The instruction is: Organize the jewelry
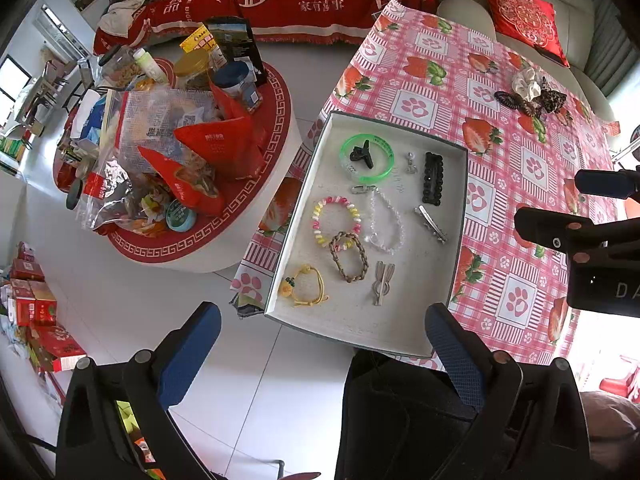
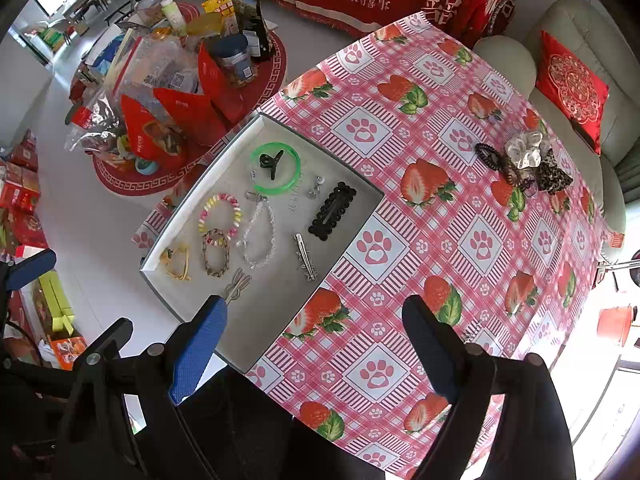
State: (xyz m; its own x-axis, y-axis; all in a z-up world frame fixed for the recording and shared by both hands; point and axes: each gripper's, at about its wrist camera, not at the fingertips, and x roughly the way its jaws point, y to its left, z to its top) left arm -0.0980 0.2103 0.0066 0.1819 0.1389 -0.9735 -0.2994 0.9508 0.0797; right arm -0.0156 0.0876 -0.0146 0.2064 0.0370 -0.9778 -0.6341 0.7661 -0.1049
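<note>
**Both grippers empty above a mostly filled tray**

My right gripper (image 2: 316,328) and left gripper (image 1: 324,332) hang wide open, holding nothing, pointing steeply down. The tray (image 2: 352,216) already holds bracelets and clips; the scrunchies (image 2: 524,160) wait well apart on the tablecloth (image 2: 460,240) (likely my remaining job).

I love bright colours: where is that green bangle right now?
In both views the green bangle lies at the far end of the grey tray, ringed around a small black claw clip.
</note>
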